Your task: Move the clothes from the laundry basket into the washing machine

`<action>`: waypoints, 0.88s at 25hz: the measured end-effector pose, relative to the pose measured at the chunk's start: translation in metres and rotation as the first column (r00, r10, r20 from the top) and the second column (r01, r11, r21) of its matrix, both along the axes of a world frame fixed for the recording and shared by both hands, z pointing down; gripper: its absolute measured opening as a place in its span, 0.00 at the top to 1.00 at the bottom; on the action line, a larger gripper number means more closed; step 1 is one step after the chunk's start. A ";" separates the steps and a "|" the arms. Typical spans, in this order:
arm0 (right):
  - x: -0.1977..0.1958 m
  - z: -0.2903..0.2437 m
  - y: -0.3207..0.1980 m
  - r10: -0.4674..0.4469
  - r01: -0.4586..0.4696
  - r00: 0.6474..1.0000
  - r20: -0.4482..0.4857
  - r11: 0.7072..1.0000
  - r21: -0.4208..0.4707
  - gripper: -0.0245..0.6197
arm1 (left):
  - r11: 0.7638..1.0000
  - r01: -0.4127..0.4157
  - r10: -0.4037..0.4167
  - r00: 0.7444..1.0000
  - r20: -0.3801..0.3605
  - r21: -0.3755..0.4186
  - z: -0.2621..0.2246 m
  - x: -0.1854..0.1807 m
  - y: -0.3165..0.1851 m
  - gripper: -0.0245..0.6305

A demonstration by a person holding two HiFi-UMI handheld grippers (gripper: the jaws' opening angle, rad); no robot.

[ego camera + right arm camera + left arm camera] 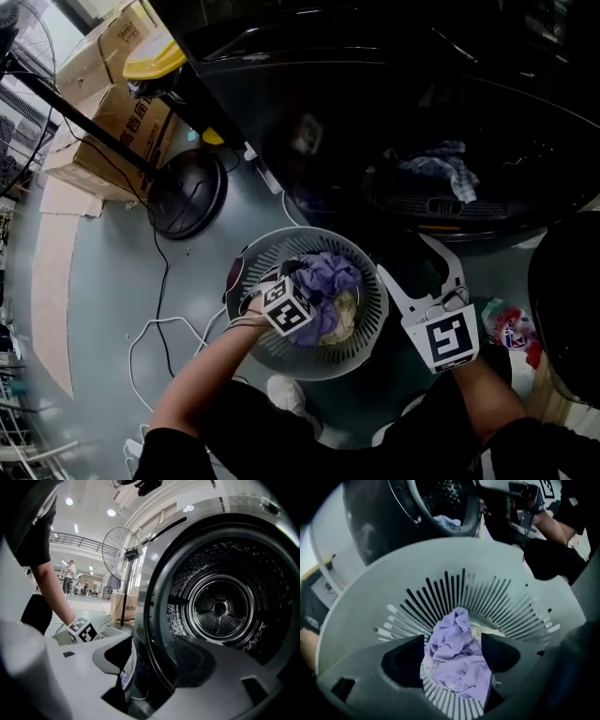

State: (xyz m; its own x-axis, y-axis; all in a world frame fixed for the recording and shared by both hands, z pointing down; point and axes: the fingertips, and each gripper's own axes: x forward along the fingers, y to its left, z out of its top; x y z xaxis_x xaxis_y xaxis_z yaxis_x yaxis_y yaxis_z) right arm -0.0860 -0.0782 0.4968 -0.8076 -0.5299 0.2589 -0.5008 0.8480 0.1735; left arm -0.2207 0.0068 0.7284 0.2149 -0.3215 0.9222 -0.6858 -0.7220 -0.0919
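Note:
A round pale laundry basket (373,319) stands on the floor in front of the washing machine (394,112). A crumpled purple garment (330,279) lies in it on a cream-coloured piece. My left gripper (305,287) points down into the basket. In the left gripper view it (453,641) is open, its dark jaws on either side of the purple garment (457,663) without pressing it. My right gripper (412,264) is open and empty by the machine's open door. The right gripper view faces the steel drum (219,607). A blue-grey cloth (441,169) lies inside the machine.
A standing fan's round base (187,192) and cardboard boxes (122,122) are at the left. A white cable (155,342) loops over the floor near the basket. A colourful packet (511,330) lies at the right. My shoe (286,394) is just below the basket.

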 end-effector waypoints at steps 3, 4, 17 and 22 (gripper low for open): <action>-0.003 0.007 0.008 -0.039 0.039 0.999 -0.009 0.999 -0.018 0.54 | 0.962 -0.266 0.271 0.957 0.100 -0.067 0.042 0.002 0.011 0.37; -0.003 0.009 0.010 -0.045 0.045 0.999 -0.011 0.999 -0.025 0.54 | 0.928 -0.359 0.370 0.921 0.123 -0.098 0.053 0.003 0.018 0.34; 0.005 0.048 0.026 -0.086 0.074 0.993 -0.076 0.986 -0.148 0.50 | 0.621 -0.668 0.769 0.619 0.158 -0.410 0.146 -0.017 0.064 0.11; 0.008 0.054 0.031 -0.096 0.080 0.991 -0.089 0.983 -0.162 0.50 | 0.580 -0.654 0.789 0.600 0.134 -0.485 0.161 -0.018 0.072 0.11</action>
